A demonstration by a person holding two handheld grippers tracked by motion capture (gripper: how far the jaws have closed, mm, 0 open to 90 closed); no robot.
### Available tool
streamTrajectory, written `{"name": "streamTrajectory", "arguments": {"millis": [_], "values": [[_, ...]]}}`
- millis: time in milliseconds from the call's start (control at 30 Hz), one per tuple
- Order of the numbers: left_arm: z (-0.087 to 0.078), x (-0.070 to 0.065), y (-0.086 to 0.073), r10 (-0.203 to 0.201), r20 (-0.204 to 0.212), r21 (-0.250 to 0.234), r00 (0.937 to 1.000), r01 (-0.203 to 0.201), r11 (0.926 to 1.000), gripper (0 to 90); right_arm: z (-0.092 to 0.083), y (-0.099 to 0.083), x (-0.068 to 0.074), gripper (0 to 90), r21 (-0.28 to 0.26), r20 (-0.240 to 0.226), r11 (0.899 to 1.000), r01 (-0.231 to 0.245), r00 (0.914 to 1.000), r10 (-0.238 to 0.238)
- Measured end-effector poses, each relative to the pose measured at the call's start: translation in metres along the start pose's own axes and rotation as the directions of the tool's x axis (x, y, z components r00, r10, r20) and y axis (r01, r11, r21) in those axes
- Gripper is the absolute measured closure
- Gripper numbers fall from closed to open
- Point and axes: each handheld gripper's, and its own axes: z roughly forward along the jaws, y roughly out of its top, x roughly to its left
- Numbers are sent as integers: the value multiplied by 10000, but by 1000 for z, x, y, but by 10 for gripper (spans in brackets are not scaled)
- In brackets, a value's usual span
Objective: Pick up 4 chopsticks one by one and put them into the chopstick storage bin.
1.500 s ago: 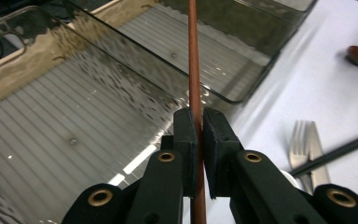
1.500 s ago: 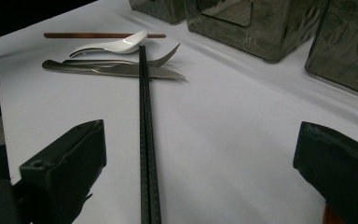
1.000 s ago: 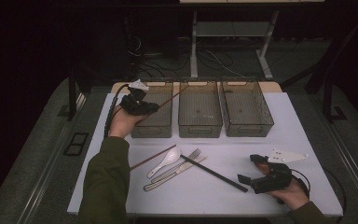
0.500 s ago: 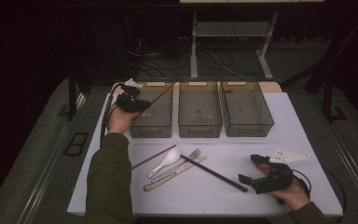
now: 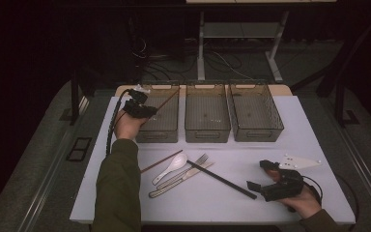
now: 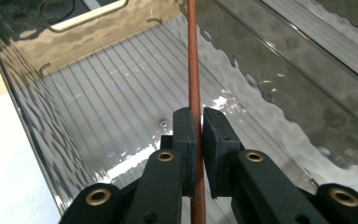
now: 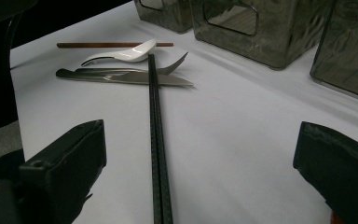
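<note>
Bins stand three in a row along the far edge of the white bench (image 5: 319, 125), smoky clear plastic with ribbed floors and cut-out handles; narrow gaps part them. Left gripper (image 5: 142, 110) hangs at the near rim of the left bin (image 5: 166, 130), at about 10 o'clock on the bench. In the left gripper view its jaws stand nearly together on a thin, round, reddish-brown chopstick (image 6: 194, 84), with a slim gap showing on the right side; they have just been opening a little, the stick between them. That stick slants up across the bin to its far right corner.

Near the middle of the bench lie a second brown chopstick (image 5: 162, 161), one glossy white spoon (image 5: 171, 167), one metal fork (image 5: 191, 169), one metal knife (image 5: 176, 182) and one long, dull black chopstick (image 5: 222, 180), all overlapping or touching in a loose fan. Bare bench spreads wide at 3 o'clock and along the near edge.

Right gripper (image 5: 258, 176) rests at 5 o'clock, jaws wide apart and holding nothing, pointing along the black chopstick.
</note>
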Motion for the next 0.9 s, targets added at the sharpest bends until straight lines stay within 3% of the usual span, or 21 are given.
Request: {"name": "streamTrajectory", "arguments": {"millis": [233, 533, 733, 900], "values": [[-8, 0, 0, -66, -81, -281, 9999, 64, 9996, 747, 0, 0, 0, 28, 26, 19, 10000, -8, 10000, 8], [-22, -1, 0, 36, 224, -689, 9997, -21, 9976, 618, 0, 0, 0, 28, 27, 50, 10000, 3, 10000, -3], [-35, -8, -3, 20, 1020, -1387, 9948, 122, 9903, 553, 1, 0, 0, 28, 38, 82, 10000, 25, 10000, -26], [-46, -15, -7, 383, 1404, -1384, 9894, -187, 9902, 504, 1, 0, 0, 28, 90, 126, 10000, 42, 9999, -43]]}}
